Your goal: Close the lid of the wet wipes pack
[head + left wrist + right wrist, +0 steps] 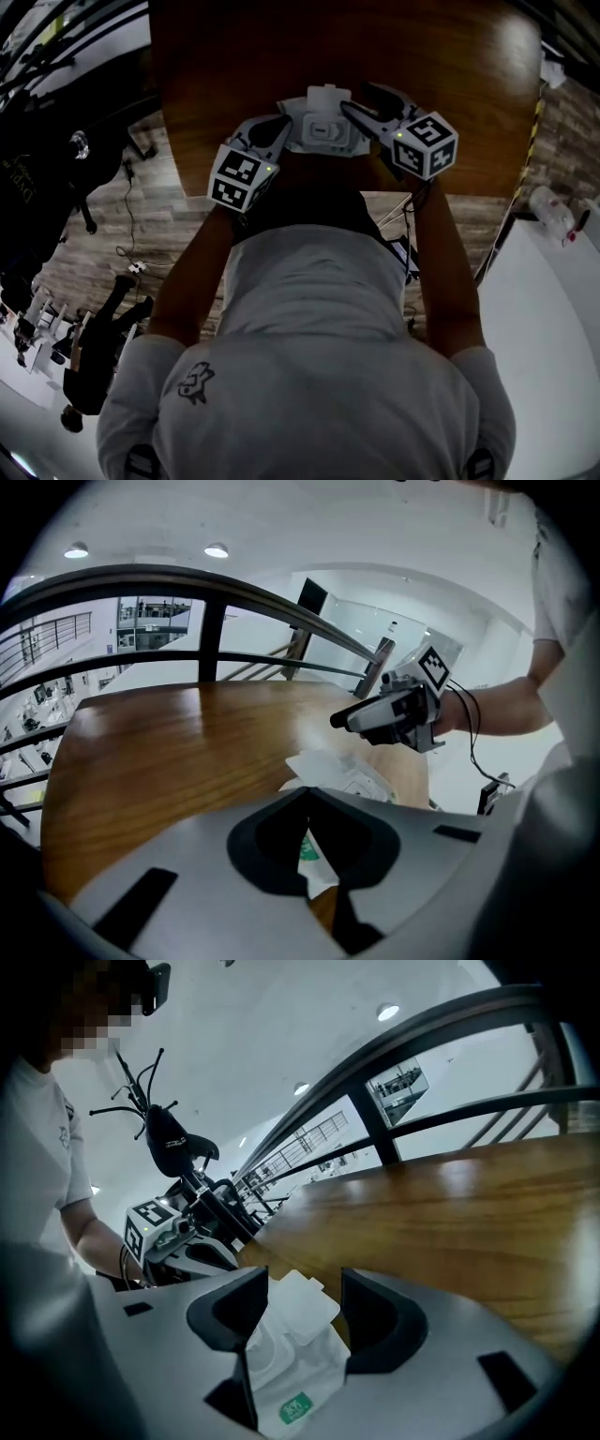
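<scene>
The wet wipes pack [323,133] lies flat on the wooden table [450,84], close to the edge nearest the person and about midway along it. Its lid [328,96] stands open, flipped back toward the far edge, so the oval opening underneath is uncovered. In the right gripper view the lid [302,1309] shows as a pale squarish flap raised off the pack, and a small green label [295,1408] sits at the pack's near end. The right tool [364,101] reaches in from the right end of the pack with its jaws spread wide. The lid and the top of the pack lie in the gap between them. The pad on one side stands clear, while the other is just beside the wrapper, and whether it touches cannot be told. The left tool [279,129] comes in at the pack's left end. In its own view the jaw tips are drawn together, and a white edge of the wrapper with a bit of green print sits pinched in the narrow slit behind them. Each tool carries a cube with square markers [427,142], and bare forearms lead back from both to a white shirt [319,309]. Beyond the table's far edge runs a dark curved railing [234,588], and a plank floor [141,225] shows beside the table's left edge.
</scene>
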`<action>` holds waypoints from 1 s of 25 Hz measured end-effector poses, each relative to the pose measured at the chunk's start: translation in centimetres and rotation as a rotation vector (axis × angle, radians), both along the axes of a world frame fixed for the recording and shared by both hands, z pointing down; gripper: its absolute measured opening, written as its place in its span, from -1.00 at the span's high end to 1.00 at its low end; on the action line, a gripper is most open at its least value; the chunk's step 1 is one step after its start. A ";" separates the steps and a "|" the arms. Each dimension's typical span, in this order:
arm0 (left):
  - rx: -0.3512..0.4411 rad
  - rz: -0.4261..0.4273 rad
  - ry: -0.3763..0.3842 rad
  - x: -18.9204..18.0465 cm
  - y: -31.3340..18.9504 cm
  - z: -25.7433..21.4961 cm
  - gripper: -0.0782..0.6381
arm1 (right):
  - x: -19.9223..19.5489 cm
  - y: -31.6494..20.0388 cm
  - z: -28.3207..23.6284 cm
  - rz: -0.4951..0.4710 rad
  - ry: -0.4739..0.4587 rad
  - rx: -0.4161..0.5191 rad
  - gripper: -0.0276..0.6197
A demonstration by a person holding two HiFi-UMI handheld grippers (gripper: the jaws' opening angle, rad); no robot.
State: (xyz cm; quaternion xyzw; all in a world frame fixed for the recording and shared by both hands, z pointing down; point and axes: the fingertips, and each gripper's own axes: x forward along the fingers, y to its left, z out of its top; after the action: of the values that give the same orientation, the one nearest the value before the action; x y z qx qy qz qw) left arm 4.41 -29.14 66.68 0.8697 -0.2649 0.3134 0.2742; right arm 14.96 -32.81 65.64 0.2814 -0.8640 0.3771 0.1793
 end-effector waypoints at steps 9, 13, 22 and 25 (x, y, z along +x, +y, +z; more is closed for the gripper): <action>-0.037 0.033 -0.036 0.5 0.8 2.3 0.74 | -0.6 0.3 3.6 -0.020 0.024 -0.099 0.23; -0.066 0.019 -0.035 0.6 0.9 3.2 0.74 | -1.0 0.4 4.1 -0.039 0.025 -0.115 0.22; -0.077 0.028 -0.040 0.9 0.9 4.1 0.74 | -1.7 1.1 4.9 -0.142 0.061 -0.143 0.22; -0.074 0.029 -0.042 0.9 0.9 4.1 0.74 | -2.0 1.3 5.0 -0.167 0.080 -0.144 0.22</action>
State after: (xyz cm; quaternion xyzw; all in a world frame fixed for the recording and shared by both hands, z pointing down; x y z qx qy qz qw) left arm 5.33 -28.26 70.78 0.8560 -0.2462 0.3450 0.2961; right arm 13.00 -31.53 70.67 0.2093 -0.8473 0.4105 0.2641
